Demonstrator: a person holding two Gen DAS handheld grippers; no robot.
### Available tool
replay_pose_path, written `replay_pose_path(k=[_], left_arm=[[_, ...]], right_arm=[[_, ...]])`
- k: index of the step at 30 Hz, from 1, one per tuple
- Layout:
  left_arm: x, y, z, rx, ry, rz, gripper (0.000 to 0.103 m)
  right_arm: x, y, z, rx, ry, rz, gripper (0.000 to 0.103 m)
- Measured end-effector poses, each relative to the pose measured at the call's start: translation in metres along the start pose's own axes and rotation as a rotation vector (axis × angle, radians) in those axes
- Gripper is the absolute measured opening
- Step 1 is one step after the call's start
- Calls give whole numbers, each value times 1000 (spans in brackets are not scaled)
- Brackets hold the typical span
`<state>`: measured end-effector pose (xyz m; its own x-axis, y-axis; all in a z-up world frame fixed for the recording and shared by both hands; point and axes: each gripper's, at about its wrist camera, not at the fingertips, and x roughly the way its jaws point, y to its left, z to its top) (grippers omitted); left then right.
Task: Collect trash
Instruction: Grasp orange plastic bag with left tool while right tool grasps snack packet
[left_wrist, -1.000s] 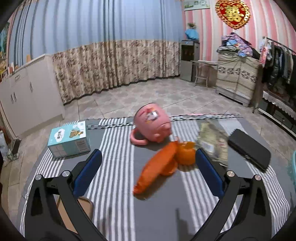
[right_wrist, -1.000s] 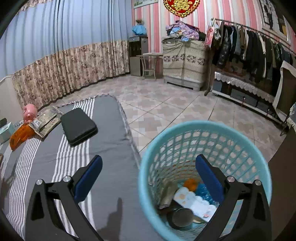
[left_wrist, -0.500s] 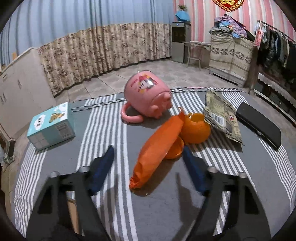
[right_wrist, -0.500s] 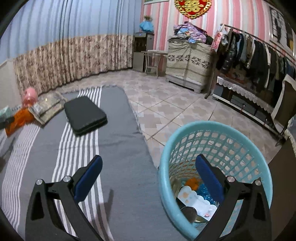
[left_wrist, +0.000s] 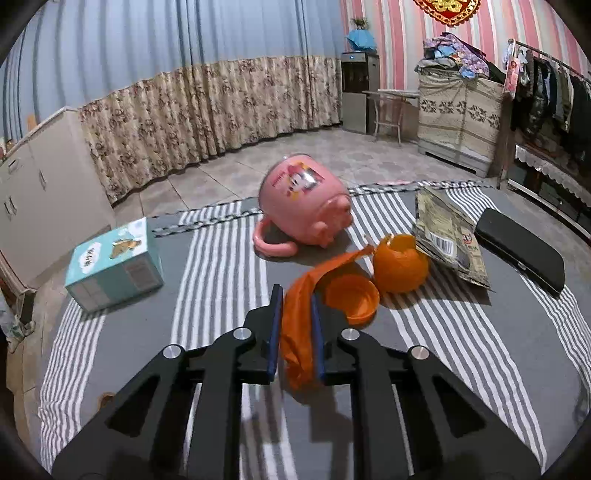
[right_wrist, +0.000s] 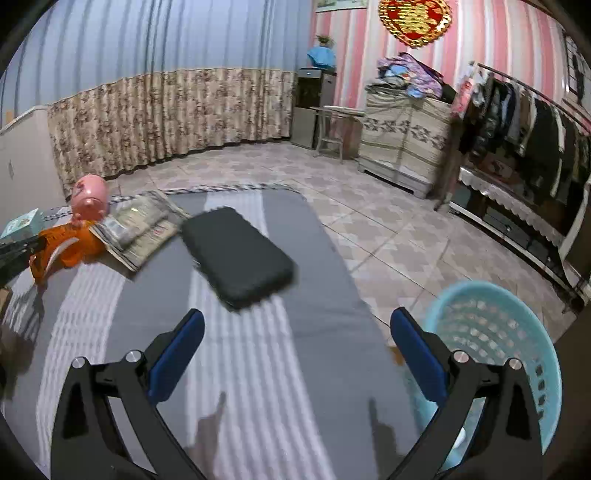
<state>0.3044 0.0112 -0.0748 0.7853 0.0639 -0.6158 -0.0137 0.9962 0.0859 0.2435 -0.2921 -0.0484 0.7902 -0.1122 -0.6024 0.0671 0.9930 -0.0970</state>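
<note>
A long orange wrapper (left_wrist: 297, 325) lies on the grey striped cloth (left_wrist: 221, 266). My left gripper (left_wrist: 295, 291) is closing its jaws, and the blue pads press both sides of the wrapper's near half. An orange peel half (left_wrist: 400, 264) and an orange peel cup (left_wrist: 351, 299) sit right behind it, beside a crumpled snack packet (left_wrist: 447, 236). In the right wrist view my right gripper (right_wrist: 295, 325) stands open and empty over the cloth. The turquoise trash basket (right_wrist: 517, 317) is on the floor at its right. The orange wrapper (right_wrist: 59, 247) shows far left there.
A pink mug (left_wrist: 303, 206) lies on its side behind the trash. A teal box (left_wrist: 114, 264) sits at the left of the cloth and a black case (left_wrist: 521, 249) at the right. The black case (right_wrist: 240, 254) lies ahead of my right gripper.
My left gripper sank toward the orange wrapper and its jaws came together on it. My right gripper swung left, away from above the basket, out over the cloth.
</note>
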Motion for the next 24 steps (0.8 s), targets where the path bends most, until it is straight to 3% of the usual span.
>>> replay_pose_path(k=[7, 18, 20, 24], left_arm=[[-4, 15, 5, -42, -21, -1, 11], [5, 28, 2, -96, 17, -11, 11], [5, 27, 2, -95, 16, -12, 11], [8, 27, 1, -89, 15, -14, 11]], right_arm=[[37, 76, 19, -110, 79, 130, 98], [82, 155, 39, -248, 106, 114, 96], [90, 158, 42, -255, 130, 132, 75], [98, 164, 45, -264, 171, 171, 49]])
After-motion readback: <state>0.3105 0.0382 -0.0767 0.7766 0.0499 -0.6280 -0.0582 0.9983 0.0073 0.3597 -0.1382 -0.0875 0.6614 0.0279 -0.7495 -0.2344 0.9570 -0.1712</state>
